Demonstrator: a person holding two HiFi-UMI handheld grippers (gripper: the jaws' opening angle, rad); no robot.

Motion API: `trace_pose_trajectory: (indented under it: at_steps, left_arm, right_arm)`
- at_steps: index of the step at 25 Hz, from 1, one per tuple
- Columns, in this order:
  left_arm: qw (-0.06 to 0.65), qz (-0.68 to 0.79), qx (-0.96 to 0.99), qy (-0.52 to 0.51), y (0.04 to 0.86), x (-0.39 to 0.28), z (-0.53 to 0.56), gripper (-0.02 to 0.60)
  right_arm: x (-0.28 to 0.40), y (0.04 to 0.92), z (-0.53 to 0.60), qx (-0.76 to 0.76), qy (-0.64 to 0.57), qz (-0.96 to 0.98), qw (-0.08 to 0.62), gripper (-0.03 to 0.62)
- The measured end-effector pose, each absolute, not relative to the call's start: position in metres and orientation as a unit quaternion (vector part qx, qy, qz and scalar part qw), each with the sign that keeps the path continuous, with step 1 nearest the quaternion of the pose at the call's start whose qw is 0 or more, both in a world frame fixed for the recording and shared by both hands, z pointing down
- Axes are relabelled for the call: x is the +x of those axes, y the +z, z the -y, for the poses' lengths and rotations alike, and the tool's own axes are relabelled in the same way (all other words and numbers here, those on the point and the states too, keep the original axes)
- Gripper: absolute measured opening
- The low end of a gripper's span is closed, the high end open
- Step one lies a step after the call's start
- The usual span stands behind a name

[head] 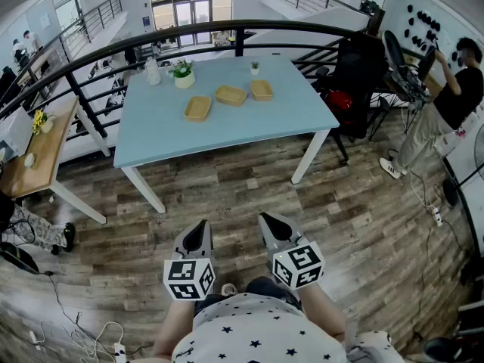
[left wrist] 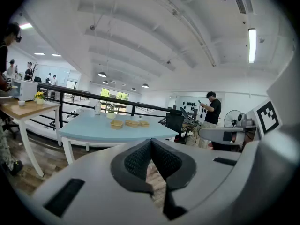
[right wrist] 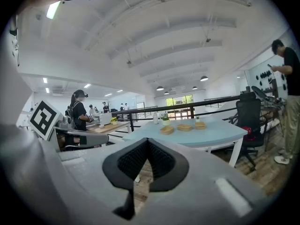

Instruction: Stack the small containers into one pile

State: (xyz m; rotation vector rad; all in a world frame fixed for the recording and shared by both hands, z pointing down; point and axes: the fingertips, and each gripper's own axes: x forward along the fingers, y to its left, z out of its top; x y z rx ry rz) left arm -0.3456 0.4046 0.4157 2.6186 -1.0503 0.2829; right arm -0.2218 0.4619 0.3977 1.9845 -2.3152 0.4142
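Observation:
Three small tan containers stand apart in a row on the light blue table (head: pixel 249 123): the left container (head: pixel 197 108), the middle container (head: pixel 231 94) and the right container (head: pixel 262 89). They also show far off as the containers (left wrist: pixel 130 123) in the left gripper view and the containers (right wrist: pixel 184 127) in the right gripper view. My left gripper (head: pixel 200 237) and right gripper (head: pixel 272 227) hang side by side close to my body, over the wood floor and well short of the table. Both are shut with nothing between the jaws.
A white bottle (head: pixel 153 72) and two small potted plants (head: pixel 182 73) stand at the table's far edge. A black railing (head: pixel 113 48) curves behind it. A black office chair (head: pixel 355 74) and a standing person (head: pixel 446 104) are at the right, a wooden desk (head: pixel 34 153) at the left.

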Motion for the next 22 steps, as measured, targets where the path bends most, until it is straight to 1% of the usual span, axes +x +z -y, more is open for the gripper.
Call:
trace_pose_trajectory:
  at_steps: [17,22]
  left_arm:
    - [0.151,0.359,0.916,0.097,0.419,-0.349,-0.401,0.002]
    - [0.150,0.360,0.916,0.095,0.418,-0.356,-0.394,0.002]
  right_arm:
    - [-0.235,0.403,-0.457,0.642,0.136,0.754,0.030,0.005]
    - [-0.239,0.401,-0.450,0.641,0.151,0.752,0.005,0.005]
